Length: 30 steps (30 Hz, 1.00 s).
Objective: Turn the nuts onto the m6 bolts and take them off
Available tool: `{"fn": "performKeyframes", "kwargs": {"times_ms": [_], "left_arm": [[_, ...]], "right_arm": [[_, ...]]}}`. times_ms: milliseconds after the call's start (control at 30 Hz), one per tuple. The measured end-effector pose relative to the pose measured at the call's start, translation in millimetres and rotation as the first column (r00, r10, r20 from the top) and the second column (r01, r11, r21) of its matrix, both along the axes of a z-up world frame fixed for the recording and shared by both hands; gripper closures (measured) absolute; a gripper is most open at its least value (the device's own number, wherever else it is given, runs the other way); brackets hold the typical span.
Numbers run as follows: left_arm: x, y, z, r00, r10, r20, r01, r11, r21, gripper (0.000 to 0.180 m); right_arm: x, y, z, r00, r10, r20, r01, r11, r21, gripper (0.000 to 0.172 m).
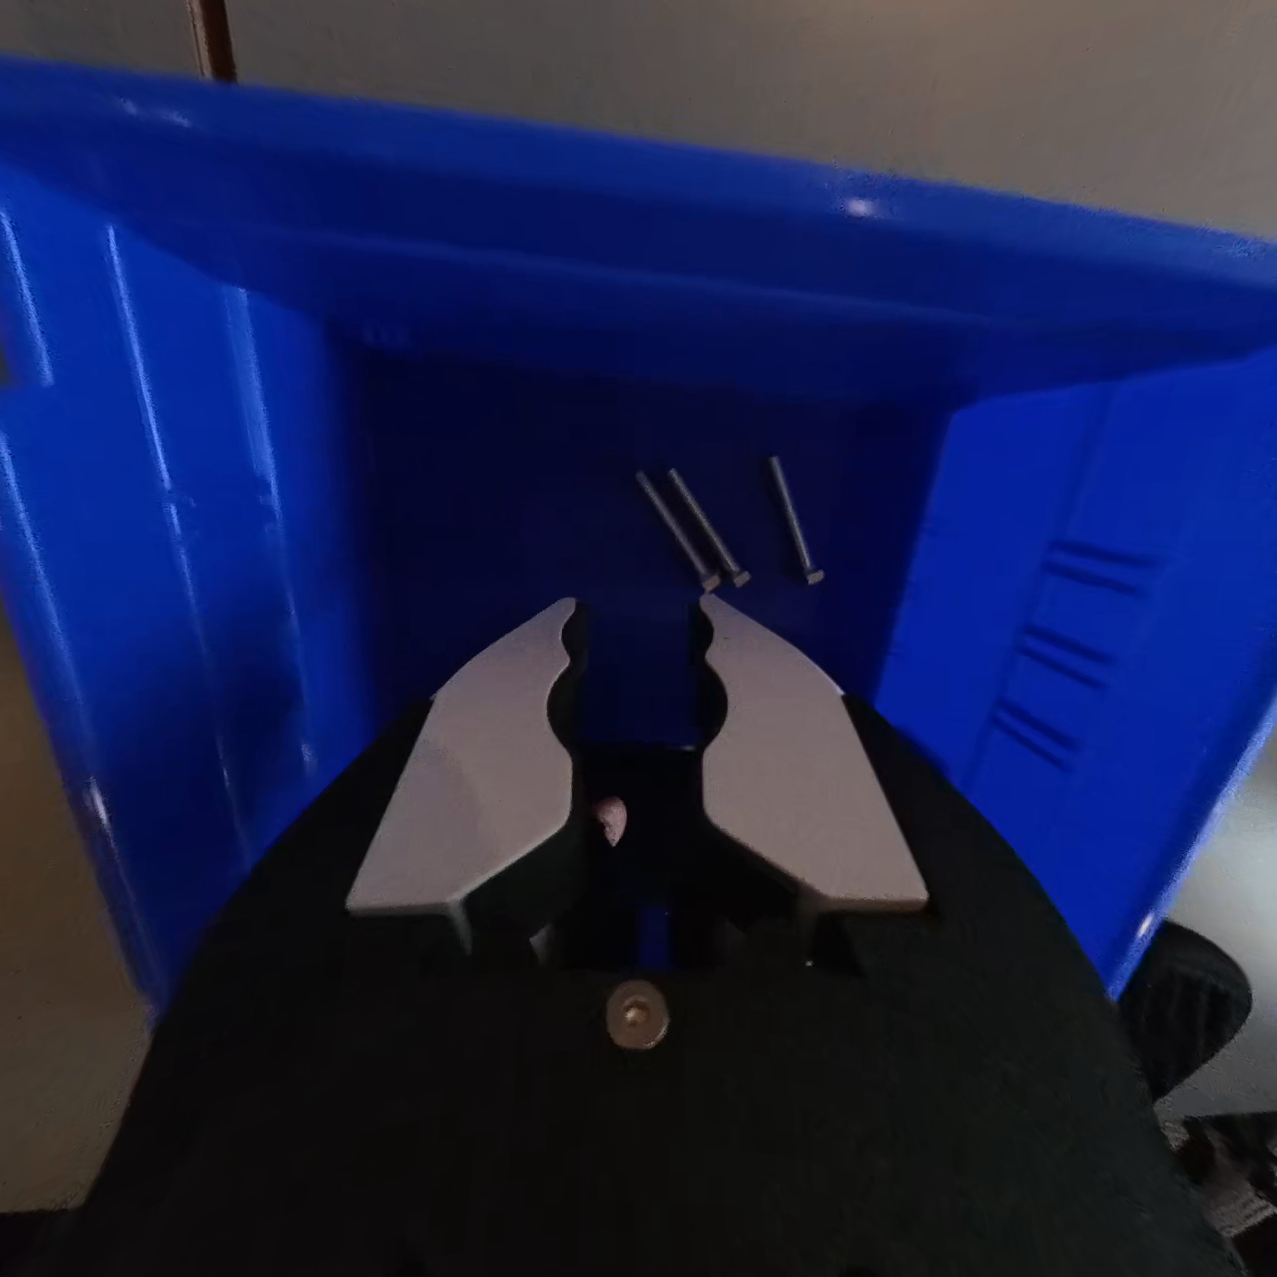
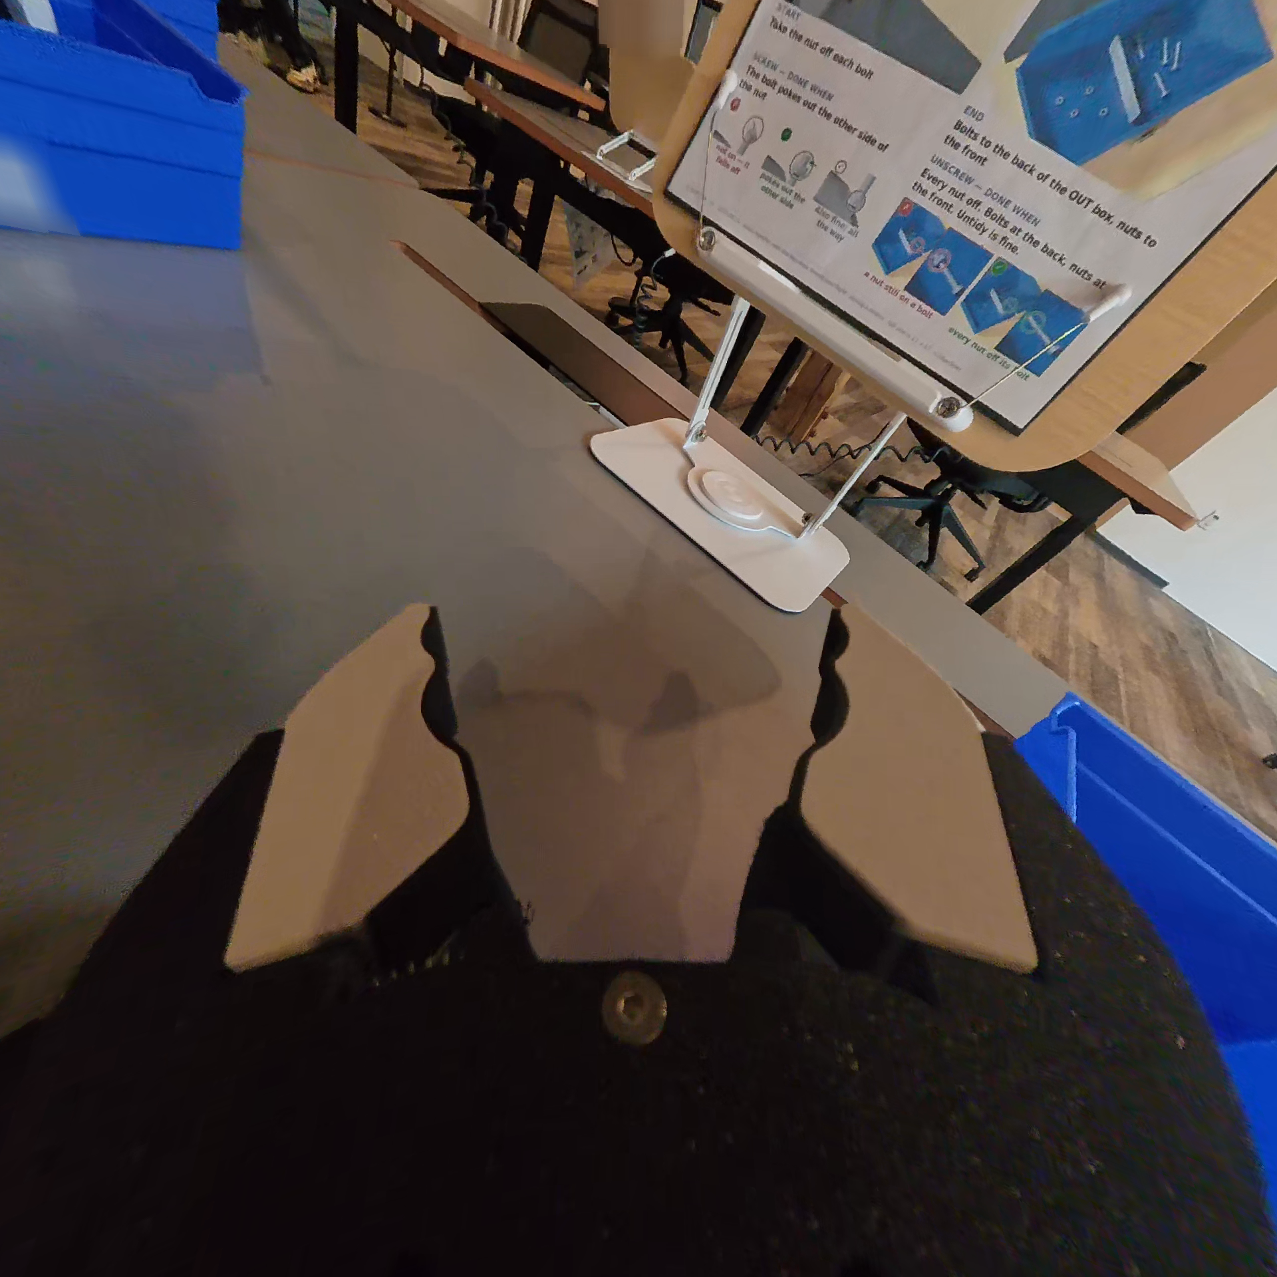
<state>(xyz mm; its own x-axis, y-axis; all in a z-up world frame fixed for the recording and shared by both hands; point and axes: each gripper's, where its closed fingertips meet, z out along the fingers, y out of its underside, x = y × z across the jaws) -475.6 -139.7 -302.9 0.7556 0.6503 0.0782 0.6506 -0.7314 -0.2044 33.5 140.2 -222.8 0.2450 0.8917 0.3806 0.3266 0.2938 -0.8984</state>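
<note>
Left fingers (image 1: 515,663) parted, reaching into bin (image 1: 276,414), near bolts (image 1: 698,528)

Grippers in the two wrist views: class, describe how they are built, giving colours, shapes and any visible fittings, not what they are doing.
Both look alike. The left gripper and the right gripper each have a matt black, rounded body with a silver hex-socket screw near its middle. Two pale grey fingers taper toward the tips; their inner edges are wavy and lined with black. No cables, markings or sleeves show.
</note>
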Motion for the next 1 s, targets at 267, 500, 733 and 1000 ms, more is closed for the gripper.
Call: {"fn": "performKeyframes", "kwargs": {"times_ms": [267, 500, 733, 1000], "left_arm": [[2.2, 12.8, -23.0, 0.997, 0.041, 0.065, -0.039, 0.999, -0.033, 0.152], [2.9, 12.8, -35.0, 0.996, 0.054, 0.074, -0.052, 0.998, -0.04, 0.154], [1.1, 14.2, -39.5, 0.996, 0.052, 0.069, -0.049, 0.998, -0.043, 0.157], [1.3, 11.0, -41.5, 1.0, -0.005, 0.015, 0.006, 0.993, -0.114, 0.175]], "right_arm": [[3.9, 5.3, 0.3, 1.0, -0.017, 0.0, 0.017, 1.0, 0.002, 0.071], [3.2, 3.3, 1.7, 1.0, -0.013, 0.005, 0.013, 1.0, 0.028, 0.072], [4.7, 7.8, 0.4, 1.0, -0.024, 0.006, 0.024, 1.0, 0.016, 0.072], [4.1, 4.9, 0.1, 1.0, -0.019, 0.019, 0.019, 0.999, 0.039, 0.073]]}}
